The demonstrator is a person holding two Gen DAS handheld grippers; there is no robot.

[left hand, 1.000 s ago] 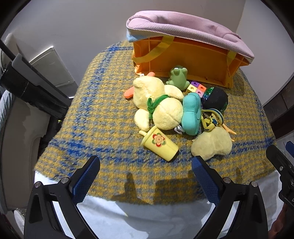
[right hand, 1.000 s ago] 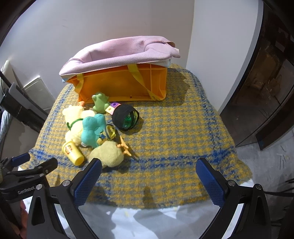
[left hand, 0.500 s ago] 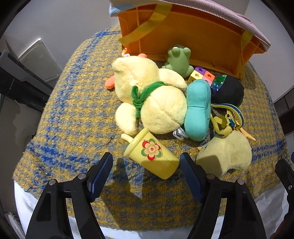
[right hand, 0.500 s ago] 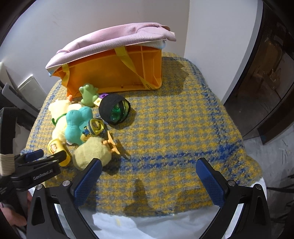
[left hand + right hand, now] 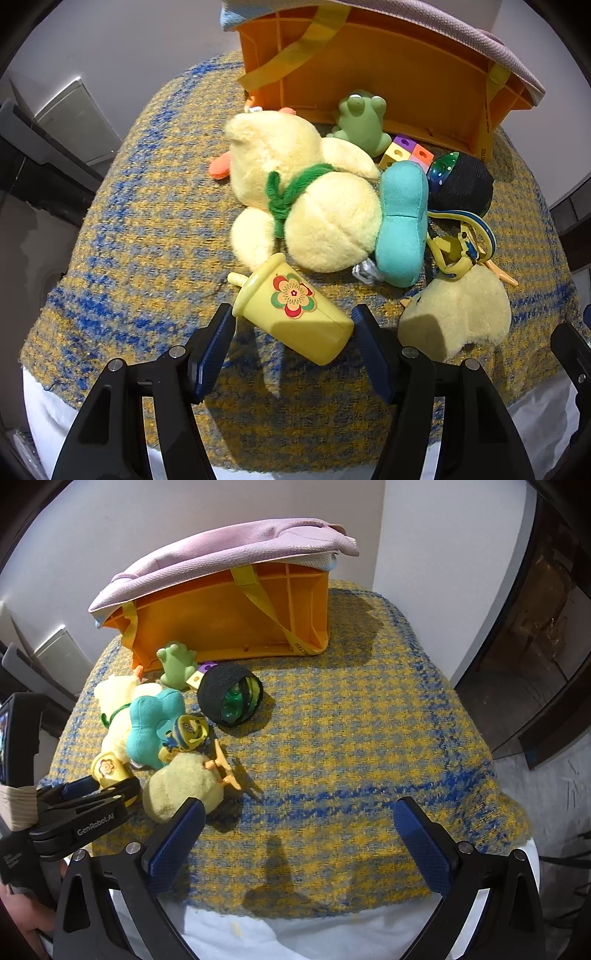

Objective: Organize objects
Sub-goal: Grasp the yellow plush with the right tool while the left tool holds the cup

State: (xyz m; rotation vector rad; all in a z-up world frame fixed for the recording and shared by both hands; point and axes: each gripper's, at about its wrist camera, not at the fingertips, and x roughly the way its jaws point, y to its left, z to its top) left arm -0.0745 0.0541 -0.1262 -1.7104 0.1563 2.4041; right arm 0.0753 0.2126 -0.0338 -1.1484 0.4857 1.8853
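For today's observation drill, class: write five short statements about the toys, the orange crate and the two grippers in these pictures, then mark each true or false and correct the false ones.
1. The yellow cup lies on its side between the left gripper's fingers. True.
2. The right gripper is shut on the black ball. False: it is open and holds nothing, and the black ball rests on the blanket.
3. The green frog sits right in front of the orange crate. True.
4. The orange crate stands upright with its opening upward. False: it is tipped on its side, with a pink cushion on top.
5. The teal plush lies against the large yellow plush. True.
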